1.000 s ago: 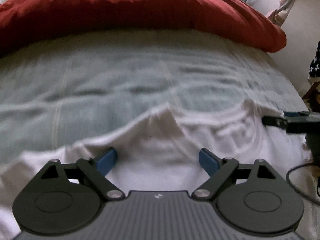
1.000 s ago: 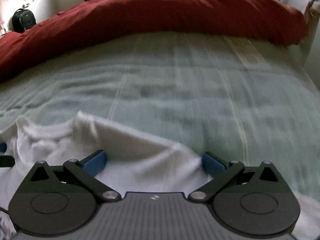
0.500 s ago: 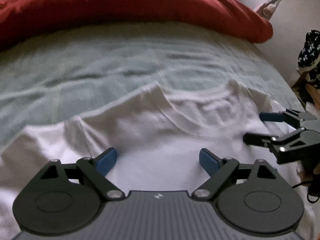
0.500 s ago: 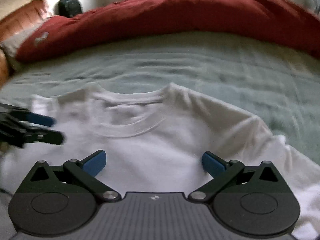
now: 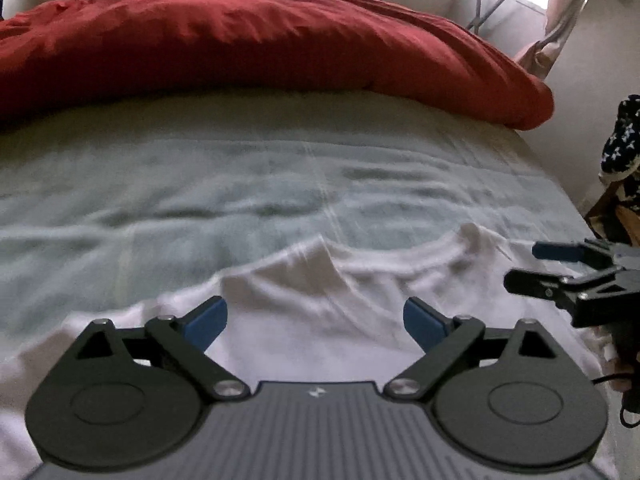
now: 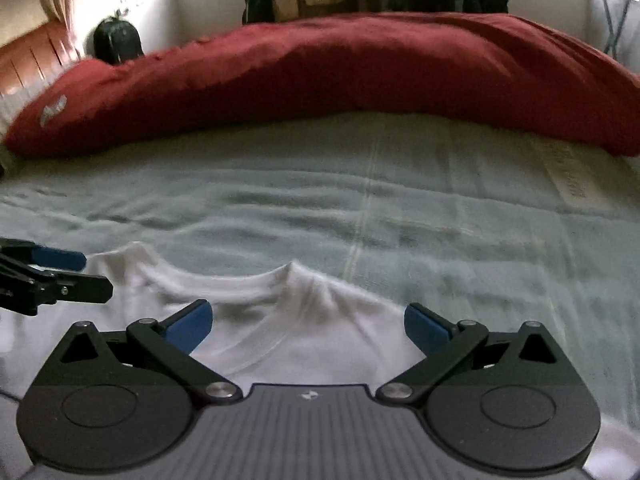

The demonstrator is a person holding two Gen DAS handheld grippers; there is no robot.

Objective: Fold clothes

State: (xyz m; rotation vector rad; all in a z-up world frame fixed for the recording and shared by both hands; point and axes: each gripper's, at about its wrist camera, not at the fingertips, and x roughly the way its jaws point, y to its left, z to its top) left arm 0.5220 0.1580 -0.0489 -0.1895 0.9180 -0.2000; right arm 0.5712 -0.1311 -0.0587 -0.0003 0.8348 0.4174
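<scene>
**Both grippers poised at the T-shirt's shoulders**

The left hand-held gripper (image 5: 315, 318) hovers with its fingers spread wide and empty over the white T-shirt (image 5: 320, 344), which lies collar-up on the pale green bed (image 5: 240, 184). To its right, the right hand-held gripper (image 6: 308, 322) is likewise spread and empty near the collar (image 6: 240, 286). Best pinch each shoulder seam symmetrically, taking both layers, then pull taut before folding.

The right claw (image 6: 308, 326) hangs spread wide over a white T-shirt (image 6: 280, 320) on the pale green bedsheet (image 6: 400, 208).
</scene>
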